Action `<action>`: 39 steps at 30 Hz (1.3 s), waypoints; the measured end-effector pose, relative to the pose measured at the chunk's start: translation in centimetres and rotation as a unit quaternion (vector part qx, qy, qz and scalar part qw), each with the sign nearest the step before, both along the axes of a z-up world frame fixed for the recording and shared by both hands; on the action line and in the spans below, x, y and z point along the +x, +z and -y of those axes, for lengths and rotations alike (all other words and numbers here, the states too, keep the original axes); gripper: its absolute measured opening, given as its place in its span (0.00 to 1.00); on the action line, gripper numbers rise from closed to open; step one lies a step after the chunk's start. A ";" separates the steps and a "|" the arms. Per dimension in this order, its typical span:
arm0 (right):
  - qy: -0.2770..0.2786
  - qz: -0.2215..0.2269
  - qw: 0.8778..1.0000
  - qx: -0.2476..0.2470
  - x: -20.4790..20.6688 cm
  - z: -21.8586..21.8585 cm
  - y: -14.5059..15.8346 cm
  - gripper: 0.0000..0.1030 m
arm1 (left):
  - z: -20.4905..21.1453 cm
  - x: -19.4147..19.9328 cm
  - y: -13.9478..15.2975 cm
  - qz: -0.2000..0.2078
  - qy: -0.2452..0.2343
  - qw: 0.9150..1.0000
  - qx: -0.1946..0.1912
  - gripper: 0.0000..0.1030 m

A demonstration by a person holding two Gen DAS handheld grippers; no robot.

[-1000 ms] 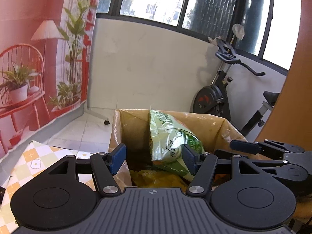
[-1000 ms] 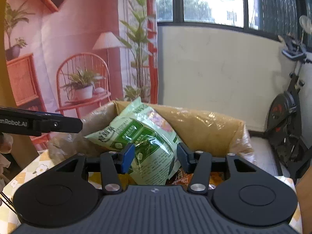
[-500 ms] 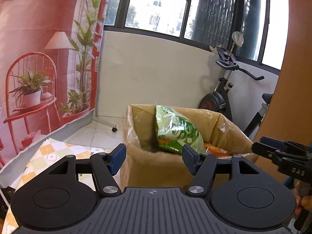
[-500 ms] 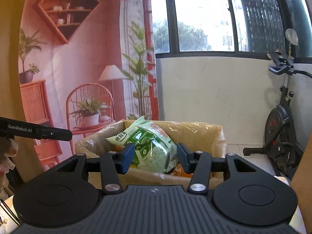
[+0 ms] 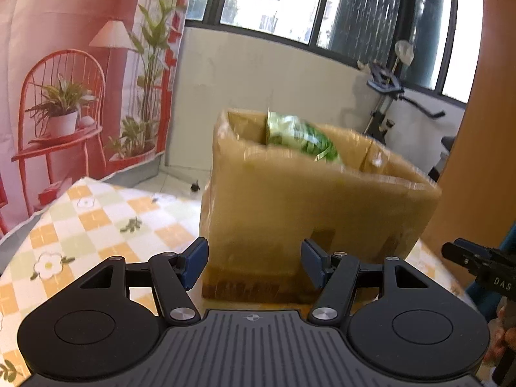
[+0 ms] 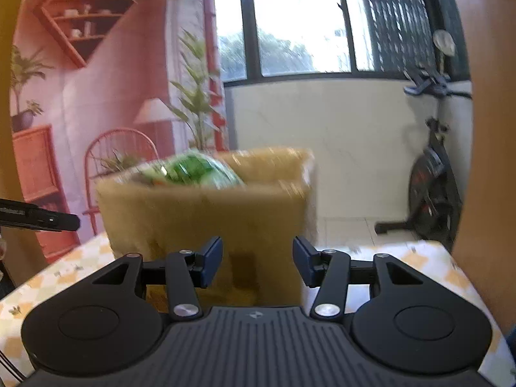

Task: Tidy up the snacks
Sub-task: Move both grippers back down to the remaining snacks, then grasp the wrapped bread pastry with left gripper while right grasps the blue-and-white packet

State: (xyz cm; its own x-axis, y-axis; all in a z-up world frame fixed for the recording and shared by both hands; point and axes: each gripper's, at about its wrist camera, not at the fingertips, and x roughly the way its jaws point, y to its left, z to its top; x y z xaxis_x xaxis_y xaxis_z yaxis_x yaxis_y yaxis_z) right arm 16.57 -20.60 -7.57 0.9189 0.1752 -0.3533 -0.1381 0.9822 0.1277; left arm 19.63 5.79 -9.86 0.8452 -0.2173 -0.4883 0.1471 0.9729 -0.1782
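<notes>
A brown cardboard box (image 5: 309, 200) (image 6: 206, 219) stands on the checked tablecloth, with a green snack bag (image 5: 300, 135) (image 6: 193, 171) sticking out above its rim. My left gripper (image 5: 254, 266) is open, low in front of the box's near wall, nothing between its blue pads. My right gripper (image 6: 258, 262) is open too, facing the box's side from a short way back, holding nothing. The other gripper's black tip shows at the right edge of the left wrist view and at the left edge of the right wrist view. The box's inside is hidden from here.
The table carries a yellow, green and white checked cloth (image 5: 96, 219) with flowers. A printed red backdrop (image 5: 64, 64) hangs on the left. An exercise bike (image 6: 432, 177) stands by the white wall under the windows. An orange panel (image 5: 483, 129) rises on the right.
Both grippers have pulled back and down from over the box, so its outer walls now fill the view. The green bag stayed in the box. Neither pair of jaws changed its width.
</notes>
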 end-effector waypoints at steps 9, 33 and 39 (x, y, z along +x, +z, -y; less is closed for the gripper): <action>-0.054 -0.054 0.997 0.013 -1.2 2.8 -5.3 0.51 | 0.0 -0.3 -3.0 -0.029 0.007 1.000 0.005 0.64; 0.015 -0.123 0.992 0.003 1.6 -3.2 -11.4 0.51 | 1.1 -0.7 -6.6 -0.074 0.000 0.997 0.020 0.64; 0.008 -0.123 0.992 -0.028 1.5 -3.8 -12.6 0.51 | 1.6 -0.6 -7.1 -0.076 -0.003 0.997 0.022 0.64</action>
